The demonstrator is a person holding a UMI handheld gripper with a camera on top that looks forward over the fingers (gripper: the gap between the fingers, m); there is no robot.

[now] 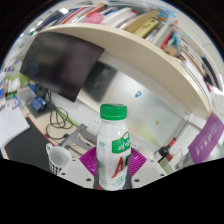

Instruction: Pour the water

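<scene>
Bottle held, cup waiting beside it.
My gripper (113, 172) pinches the bottle (113, 148) upright between both pads; I should tip slowly toward the white cup (59, 158) just off my left finger.

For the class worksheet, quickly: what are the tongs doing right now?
Tongs: shut on the bottle, both pink pads pressing its sides.

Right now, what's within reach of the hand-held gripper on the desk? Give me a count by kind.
Bottles: 1, white with green cap and label, between the hand-held gripper pads
Cups: 1, white, beside the bottle
Total: 2
</scene>
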